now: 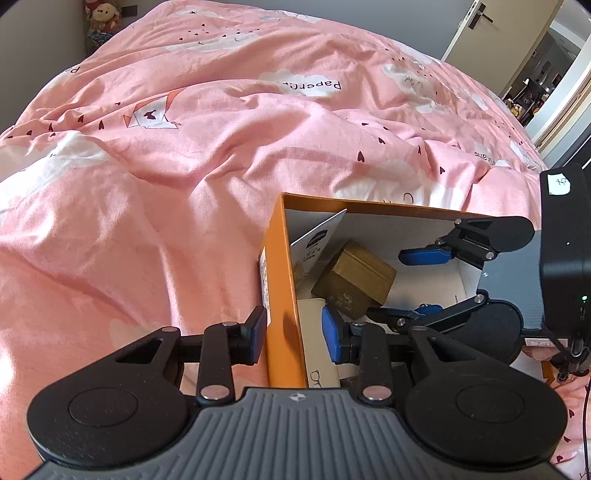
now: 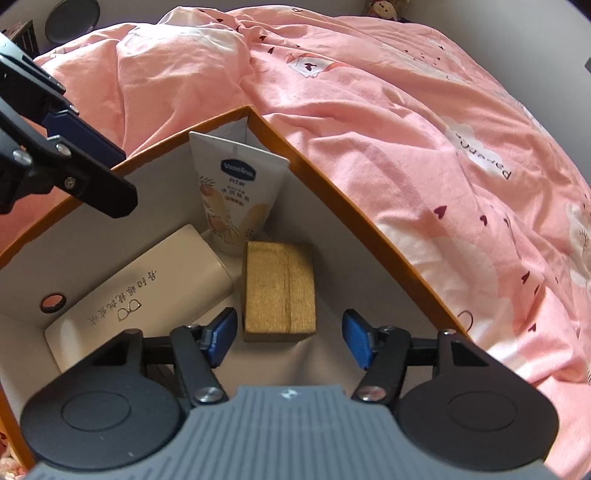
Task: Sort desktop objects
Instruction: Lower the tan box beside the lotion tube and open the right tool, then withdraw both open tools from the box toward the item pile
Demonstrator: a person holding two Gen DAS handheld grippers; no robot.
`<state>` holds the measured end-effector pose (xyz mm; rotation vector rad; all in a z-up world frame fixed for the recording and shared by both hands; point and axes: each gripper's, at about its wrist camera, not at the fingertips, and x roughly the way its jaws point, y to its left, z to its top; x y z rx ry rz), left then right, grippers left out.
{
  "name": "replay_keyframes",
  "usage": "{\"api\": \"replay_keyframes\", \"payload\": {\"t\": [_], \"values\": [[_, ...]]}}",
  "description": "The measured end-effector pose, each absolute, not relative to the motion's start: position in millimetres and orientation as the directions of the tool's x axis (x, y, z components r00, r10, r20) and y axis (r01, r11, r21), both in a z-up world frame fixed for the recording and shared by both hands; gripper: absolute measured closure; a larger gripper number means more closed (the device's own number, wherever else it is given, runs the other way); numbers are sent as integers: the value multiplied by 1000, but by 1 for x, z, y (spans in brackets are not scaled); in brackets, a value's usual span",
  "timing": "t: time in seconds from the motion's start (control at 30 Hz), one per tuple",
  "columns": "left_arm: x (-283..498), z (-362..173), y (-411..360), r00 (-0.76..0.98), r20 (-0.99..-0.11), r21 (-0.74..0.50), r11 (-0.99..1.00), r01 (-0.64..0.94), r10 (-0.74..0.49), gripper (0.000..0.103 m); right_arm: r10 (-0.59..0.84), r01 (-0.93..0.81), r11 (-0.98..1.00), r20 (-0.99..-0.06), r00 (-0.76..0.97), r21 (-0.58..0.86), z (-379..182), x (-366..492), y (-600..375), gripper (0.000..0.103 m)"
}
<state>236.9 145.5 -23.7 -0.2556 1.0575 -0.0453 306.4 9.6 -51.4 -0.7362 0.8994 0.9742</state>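
1. A rumpled pink bed cover [image 1: 207, 155] printed with white clouds, small dark hearts and paper planes fills the room's bed; a pale door [image 1: 480, 33] stands ajar at 1 o'clock in the left wrist view, and a plush toy [image 1: 105, 16] sits at 11 o'clock against the wall.
2. An orange cardboard box with a white inside [image 1: 277, 280] rests on the cover, open at the top.
3. Inside it, in the right wrist view, a white squeeze tube of hand cream with a blue oval label [image 2: 236, 192] leans upright in the far corner at 12 o'clock.
4. A small gold-brown rectangular box with a ridge across its lid [image 2: 279, 291] lies on the floor of the orange box at centre, just in front of the tube.
5. A cream glasses case with printed characters and a spectacles drawing [image 2: 147, 291] lies slanted at 9 o'clock, touching the gold box's near-left corner or just beside it.
6. The left gripper [image 1: 293, 332] straddles the orange box's near wall, one blue pad outside and one inside, clenched on that wall.
7. The right gripper [image 2: 290, 339] hangs inside the orange box above the gold box's near end, its jaws spread and released, pads clear of the gold box on both sides.
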Motion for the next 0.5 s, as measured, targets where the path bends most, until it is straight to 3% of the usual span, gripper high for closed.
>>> {"api": "replay_keyframes", "payload": {"t": [0.07, 0.2, 0.43, 0.5], "values": [[236, -24, 145, 492, -856, -230, 970, -85, -160, 66, 380, -910, 412, -898, 221, -49, -53, 308, 4, 43], [236, -27, 146, 486, -860, -230, 969, -94, -157, 66, 385, -896, 442, -897, 217, -27, -63, 307, 3, 70], [236, -30, 149, 481, -864, -223, 970, -102, -148, 66, 386, -909, 405, -883, 267, -98, -69, 304, 8, 74], [238, -31, 149, 480, -864, -224, 969, -102, -150, 66, 395, -924, 353, -871, 292, -150, -69, 297, 11, 83]]}}
